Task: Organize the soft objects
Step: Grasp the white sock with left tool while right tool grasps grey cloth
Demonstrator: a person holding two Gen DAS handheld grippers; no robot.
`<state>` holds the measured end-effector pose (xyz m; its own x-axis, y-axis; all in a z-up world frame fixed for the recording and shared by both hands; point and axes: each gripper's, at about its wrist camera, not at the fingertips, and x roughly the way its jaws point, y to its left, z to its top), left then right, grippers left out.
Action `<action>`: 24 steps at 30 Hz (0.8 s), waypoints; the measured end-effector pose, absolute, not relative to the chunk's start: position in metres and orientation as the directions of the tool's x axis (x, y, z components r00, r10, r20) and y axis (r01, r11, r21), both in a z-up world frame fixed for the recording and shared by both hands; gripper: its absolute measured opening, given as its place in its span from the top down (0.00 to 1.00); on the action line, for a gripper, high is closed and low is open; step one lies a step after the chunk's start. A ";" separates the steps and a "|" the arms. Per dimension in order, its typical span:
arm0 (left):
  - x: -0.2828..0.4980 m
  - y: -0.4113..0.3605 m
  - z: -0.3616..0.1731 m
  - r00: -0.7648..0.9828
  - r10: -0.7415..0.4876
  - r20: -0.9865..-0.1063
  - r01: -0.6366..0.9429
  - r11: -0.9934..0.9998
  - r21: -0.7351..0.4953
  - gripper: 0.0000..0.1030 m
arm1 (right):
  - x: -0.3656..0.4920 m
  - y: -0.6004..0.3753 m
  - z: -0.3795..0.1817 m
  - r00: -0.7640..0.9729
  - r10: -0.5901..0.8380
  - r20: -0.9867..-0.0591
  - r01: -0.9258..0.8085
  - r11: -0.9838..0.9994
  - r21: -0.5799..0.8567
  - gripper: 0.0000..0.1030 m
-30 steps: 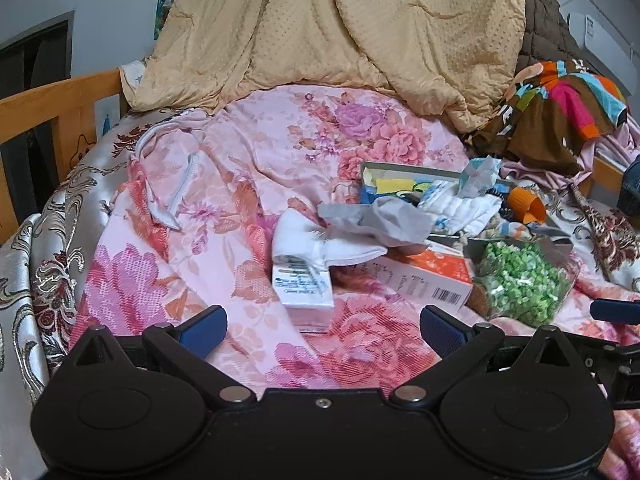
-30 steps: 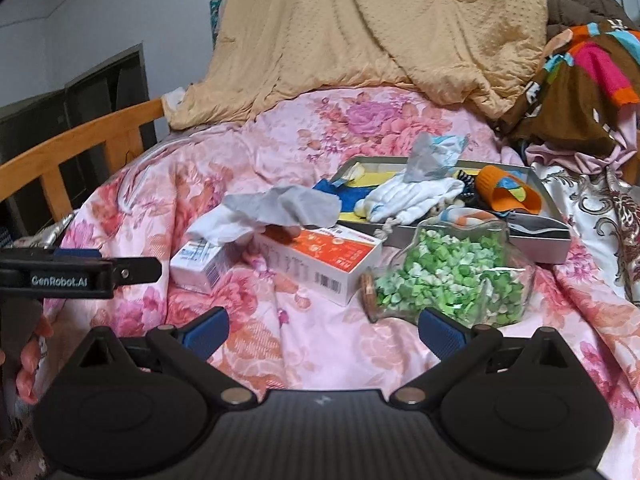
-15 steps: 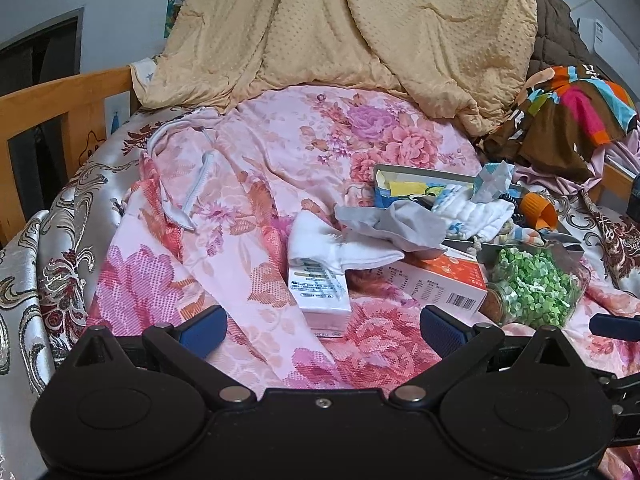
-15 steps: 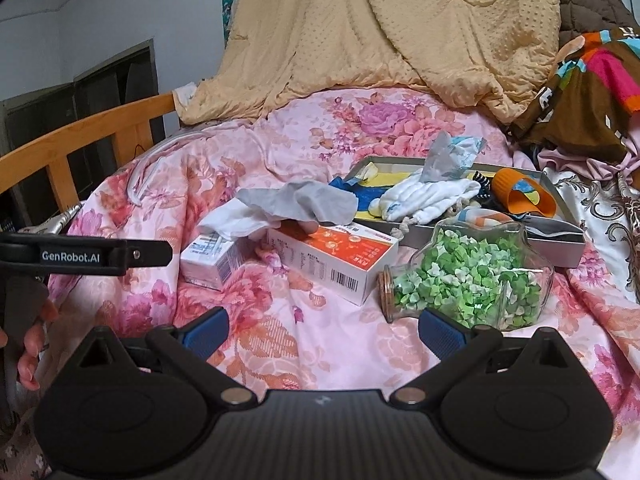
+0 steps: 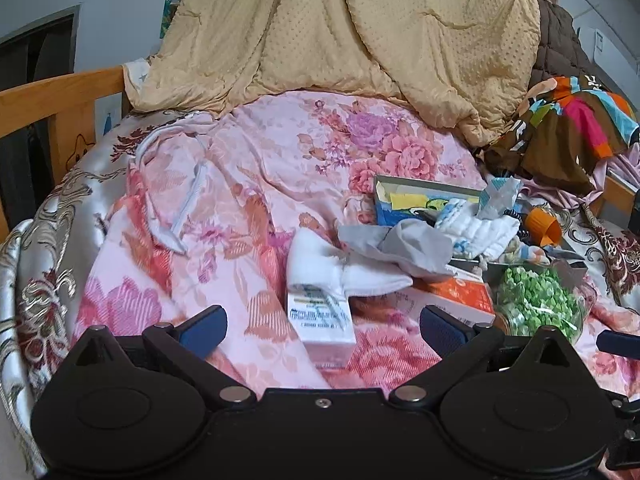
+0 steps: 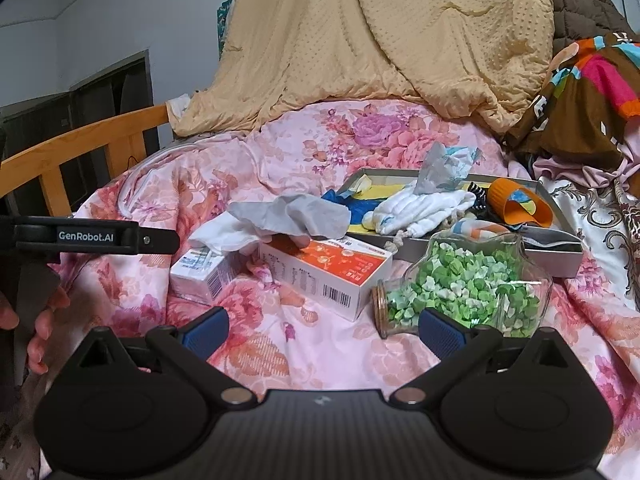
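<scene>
A white sock (image 5: pixel 336 268) (image 6: pixel 224 236) and a grey sock (image 5: pixel 412 246) (image 6: pixel 292 214) lie draped over two small boxes on the pink floral bedspread (image 5: pixel 248 200). A bundle of white cloth (image 5: pixel 476 228) (image 6: pixel 420 208) rests in a grey tray (image 6: pixel 560 256). My left gripper (image 5: pixel 320 326) is open, just short of the white carton (image 5: pixel 322 320), nothing between its fingers. My right gripper (image 6: pixel 324 328) is open too, low over the bedspread in front of the orange box (image 6: pixel 332 268) and the glass jar (image 6: pixel 468 284).
The jar of green pieces lies on its side. An orange cup (image 6: pixel 518 202) and crumpled wrapper (image 6: pixel 444 166) sit in the tray. A beige blanket (image 5: pixel 360 32) hangs behind, colourful clothes (image 5: pixel 568 124) at right, a wooden bed rail (image 6: pixel 80 152) at left. A hand (image 6: pixel 36 328) holds the left gripper.
Both grippers have eased back and left a little, so the socks and boxes appear shifted right and slightly farther. Nothing was picked up; both stay open.
</scene>
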<state>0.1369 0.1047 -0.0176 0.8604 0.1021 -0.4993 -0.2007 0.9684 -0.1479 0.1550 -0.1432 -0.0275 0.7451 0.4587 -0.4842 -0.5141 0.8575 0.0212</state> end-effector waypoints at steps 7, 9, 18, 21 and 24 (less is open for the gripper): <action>0.158 0.111 -0.025 0.877 0.074 -0.475 -0.160 0.977 -0.143 0.01 | 0.171 -0.137 -0.021 0.752 0.472 -0.460 -0.517 0.855 0.032 0.00; 0.165 0.111 -0.027 0.881 0.061 -0.469 -0.137 0.982 -0.131 0.01 | 0.179 -0.136 -0.015 0.760 0.476 -0.443 -0.513 0.858 0.042 0.00; 0.197 0.121 -0.042 0.883 -0.054 -0.466 -0.029 0.985 -0.167 0.01 | 0.242 -0.105 0.002 0.732 0.505 -0.458 -0.544 0.838 0.054 0.00; 0.211 0.126 -0.050 0.871 -0.087 -0.483 -0.011 0.980 -0.198 0.01 | 0.268 -0.084 0.004 0.690 0.530 -0.492 -0.565 0.820 0.090 0.00; 0.223 0.133 -0.057 0.872 -0.090 -0.481 -0.026 0.973 -0.230 0.01 | 0.290 -0.064 0.004 0.647 0.548 -0.530 -0.576 0.807 0.132 0.00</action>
<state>0.2232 0.1333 -0.0572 0.8723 -0.0902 -0.4806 -0.0262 0.9728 -0.2302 0.2901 -0.0638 0.0040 0.6465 0.5484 -0.5304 -0.5759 0.8068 0.1322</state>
